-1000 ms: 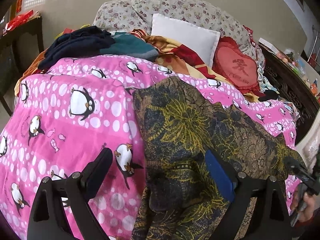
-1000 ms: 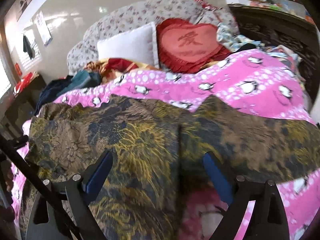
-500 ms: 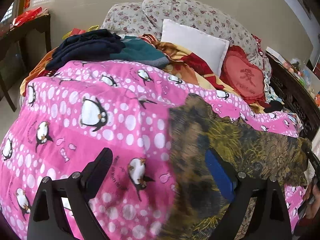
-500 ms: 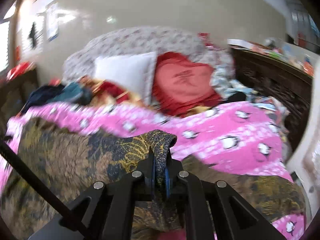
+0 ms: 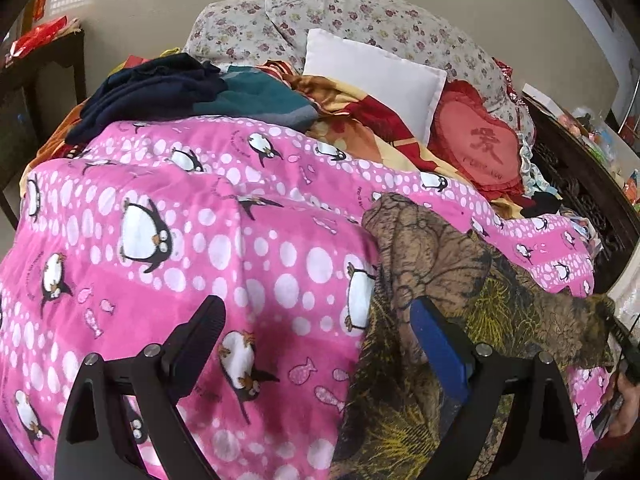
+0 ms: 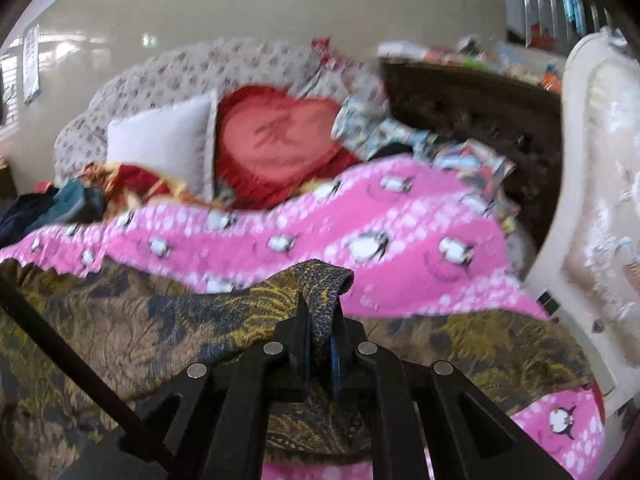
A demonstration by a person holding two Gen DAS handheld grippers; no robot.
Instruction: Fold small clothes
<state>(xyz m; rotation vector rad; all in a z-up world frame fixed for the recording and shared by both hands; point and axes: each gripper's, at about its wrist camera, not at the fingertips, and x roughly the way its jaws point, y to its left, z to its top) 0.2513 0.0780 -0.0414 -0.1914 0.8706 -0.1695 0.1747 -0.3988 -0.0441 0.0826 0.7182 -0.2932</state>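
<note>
A dark patterned garment (image 5: 440, 280) in brown, yellow and navy lies on the pink penguin blanket (image 5: 180, 220), stretched toward the right. My left gripper (image 5: 316, 320) is open and empty, above the blanket at the garment's left edge. My right gripper (image 6: 320, 320) is shut on a bunched edge of the patterned garment (image 6: 324, 280) and holds it lifted over the pink blanket (image 6: 400, 240). In the left wrist view the right gripper (image 5: 618, 336) shows at the far right edge, holding the garment's corner.
A white pillow (image 5: 376, 76), a red heart cushion (image 5: 480, 148) and floral pillows (image 5: 360, 12) sit at the bed's head. A pile of dark clothes (image 5: 160, 88) lies at the back left. A dark wooden cabinet (image 6: 460, 100) and a white carved bed end (image 6: 592, 200) stand at the right.
My right gripper shut on the garment's edge and pulled it up and to the right. The garment slid right across the blanket, baring more pink in front of my left gripper.
</note>
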